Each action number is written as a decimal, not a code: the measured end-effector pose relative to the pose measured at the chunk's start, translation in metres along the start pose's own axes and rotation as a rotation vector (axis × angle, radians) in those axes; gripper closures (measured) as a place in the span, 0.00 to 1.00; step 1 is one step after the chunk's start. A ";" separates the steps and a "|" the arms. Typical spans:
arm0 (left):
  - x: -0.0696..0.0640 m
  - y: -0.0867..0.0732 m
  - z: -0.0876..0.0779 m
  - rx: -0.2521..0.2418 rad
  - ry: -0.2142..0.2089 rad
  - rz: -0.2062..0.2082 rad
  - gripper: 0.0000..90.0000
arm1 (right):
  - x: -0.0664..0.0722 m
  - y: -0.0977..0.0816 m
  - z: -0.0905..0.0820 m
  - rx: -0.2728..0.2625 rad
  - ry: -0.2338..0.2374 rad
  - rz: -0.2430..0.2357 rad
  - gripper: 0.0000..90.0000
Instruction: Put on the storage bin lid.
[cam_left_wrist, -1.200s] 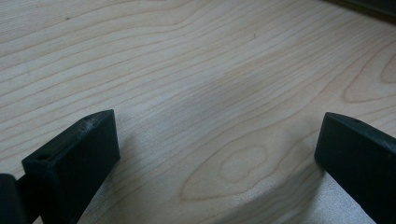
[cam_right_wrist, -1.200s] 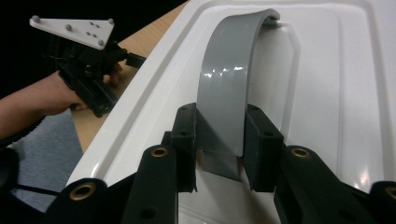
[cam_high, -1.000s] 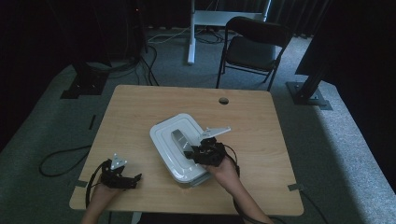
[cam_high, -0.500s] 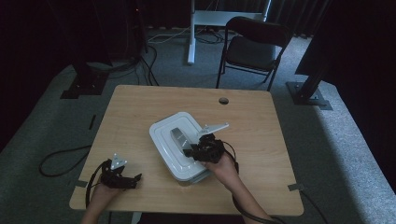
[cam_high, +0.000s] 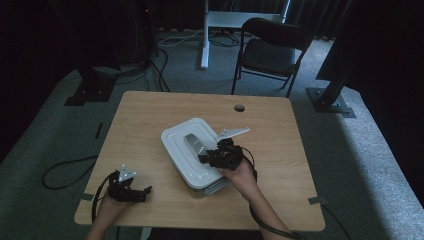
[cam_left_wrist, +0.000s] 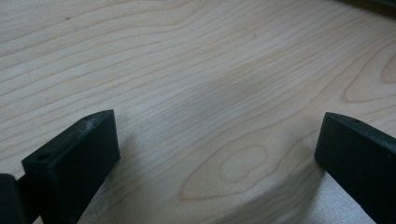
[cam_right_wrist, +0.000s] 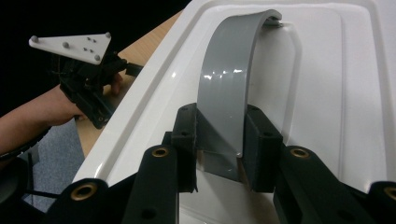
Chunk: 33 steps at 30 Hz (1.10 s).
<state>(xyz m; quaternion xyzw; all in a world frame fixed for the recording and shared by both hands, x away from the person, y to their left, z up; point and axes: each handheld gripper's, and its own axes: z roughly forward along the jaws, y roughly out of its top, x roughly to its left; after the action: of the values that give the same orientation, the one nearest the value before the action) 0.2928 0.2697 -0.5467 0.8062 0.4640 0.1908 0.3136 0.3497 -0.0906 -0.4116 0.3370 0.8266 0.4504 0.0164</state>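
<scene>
Handle of grey plastic is clamped between the two pads of the right gripper, on top of the white box. The box lies in the middle of the wooden table, slightly turned. The left gripper rests at the near left corner of the table, well apart from the box, its jaws wide apart with bare wood between them.
</scene>
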 end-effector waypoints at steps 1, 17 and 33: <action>0.000 0.000 0.000 0.000 0.000 -0.001 0.00 | -0.001 0.001 0.000 -0.002 -0.007 0.002 0.77; 0.000 0.000 0.000 0.000 0.000 -0.001 0.00 | 0.001 0.004 0.005 0.049 0.022 -0.032 0.77; 0.000 0.000 0.000 0.002 -0.001 0.000 0.00 | 0.006 -0.013 0.004 0.002 0.027 -0.046 0.76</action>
<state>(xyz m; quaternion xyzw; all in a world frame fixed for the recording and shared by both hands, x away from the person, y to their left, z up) 0.2928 0.2697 -0.5466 0.8065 0.4641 0.1900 0.3132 0.3392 -0.0887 -0.4220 0.3118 0.8348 0.4535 0.0151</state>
